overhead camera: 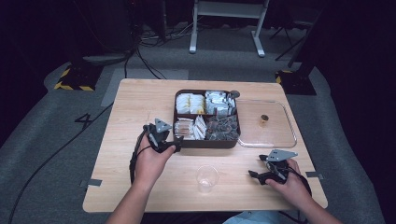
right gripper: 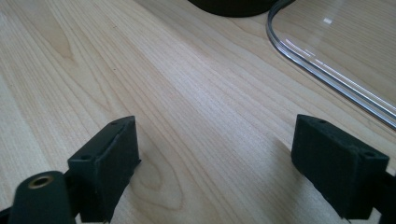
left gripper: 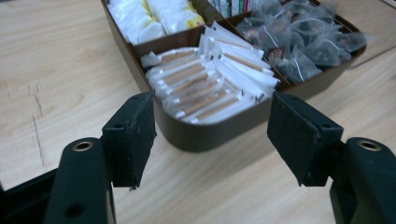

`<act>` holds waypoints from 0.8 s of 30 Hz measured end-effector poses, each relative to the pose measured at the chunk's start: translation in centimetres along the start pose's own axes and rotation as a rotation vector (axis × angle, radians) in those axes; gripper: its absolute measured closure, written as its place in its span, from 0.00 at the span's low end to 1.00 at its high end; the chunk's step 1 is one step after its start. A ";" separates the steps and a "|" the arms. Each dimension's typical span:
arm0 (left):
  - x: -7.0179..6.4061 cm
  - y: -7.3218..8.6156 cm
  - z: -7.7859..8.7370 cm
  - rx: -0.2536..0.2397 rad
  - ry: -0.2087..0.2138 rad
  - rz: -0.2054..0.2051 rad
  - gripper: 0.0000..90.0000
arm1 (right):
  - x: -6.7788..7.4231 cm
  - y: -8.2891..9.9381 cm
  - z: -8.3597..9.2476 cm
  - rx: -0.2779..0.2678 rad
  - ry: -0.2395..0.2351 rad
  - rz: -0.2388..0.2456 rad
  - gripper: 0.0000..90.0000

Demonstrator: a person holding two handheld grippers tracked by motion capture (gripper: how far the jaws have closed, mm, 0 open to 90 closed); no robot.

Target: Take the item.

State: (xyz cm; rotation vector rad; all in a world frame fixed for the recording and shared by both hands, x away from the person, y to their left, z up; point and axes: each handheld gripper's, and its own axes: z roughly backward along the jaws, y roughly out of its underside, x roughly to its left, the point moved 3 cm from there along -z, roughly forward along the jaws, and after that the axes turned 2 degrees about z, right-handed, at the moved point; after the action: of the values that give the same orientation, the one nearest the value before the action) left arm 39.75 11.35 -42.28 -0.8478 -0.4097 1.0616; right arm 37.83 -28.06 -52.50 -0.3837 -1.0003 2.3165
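Hovering my left gripper [left gripper: 212,135], jaws apart, at the brown box's [overhead camera: 205,142] near-left compartment w/ sugar sticks [left gripper: 210,86], probably to pick one; right gripper [right gripper: 217,163] gapes empty over table [right gripper: 187,93] beside clear lid [overhead camera: 280,137].

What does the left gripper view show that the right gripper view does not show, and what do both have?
Left gripper view alone: paper sticks and mesh tea bags in separate compartments of the brown box. Right gripper view alone: the curved rim of a clear lid lying flat. Both: the wooden table and two open black jaws with nothing between them.
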 end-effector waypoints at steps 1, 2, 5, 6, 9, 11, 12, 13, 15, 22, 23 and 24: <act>0.2 -0.2 -0.2 -0.005 0.000 0.002 0.37 | 0.0 0.0 0.0 0.000 -0.001 0.000 0.17; 0.5 -0.6 -0.5 -0.012 0.003 0.010 0.37 | 0.0 0.0 0.0 0.000 0.000 0.000 0.17; 0.9 -1.2 -1.0 -0.015 0.001 0.010 0.37 | 0.0 0.0 0.0 -0.001 0.001 0.000 0.17; 0.9 -1.2 -1.0 -0.015 0.001 0.010 0.37 | 0.0 0.0 0.0 -0.001 0.001 0.000 0.17; 1.4 -2.2 -1.5 -0.029 0.004 0.019 0.37 | 0.0 0.0 0.0 -0.001 0.003 -0.001 0.17; 1.5 -2.4 -1.7 -0.028 0.006 0.021 0.38 | 0.0 0.0 0.0 -0.001 0.004 -0.002 0.17; 1.5 -2.6 -1.9 -0.030 0.009 0.025 0.38 | 0.0 0.0 0.0 -0.001 0.004 -0.002 0.17; 1.6 -2.8 -2.1 -0.027 0.013 0.020 0.38 | 0.0 0.0 0.0 -0.001 0.005 -0.003 0.17; 1.7 -3.5 -2.6 -0.033 0.017 0.023 0.38 | 0.0 0.0 0.0 -0.001 0.006 -0.004 0.17; 2.0 -5.0 -3.7 -0.038 0.019 0.013 0.38 | 0.1 0.0 0.0 -0.001 0.009 -0.006 0.17; 2.1 -5.1 -3.8 -0.039 0.027 0.025 0.38 | 0.1 0.0 0.0 -0.001 0.011 -0.008 0.17; 2.3 -5.1 -4.0 -0.042 0.030 0.033 0.38 | 0.1 0.0 0.0 -0.001 0.011 -0.008 0.17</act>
State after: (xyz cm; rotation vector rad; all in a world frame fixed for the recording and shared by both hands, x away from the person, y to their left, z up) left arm 46.50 10.63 -41.02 -0.9093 -0.3951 1.0724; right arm 37.78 -27.97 -52.50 -0.3911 -0.9958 2.3044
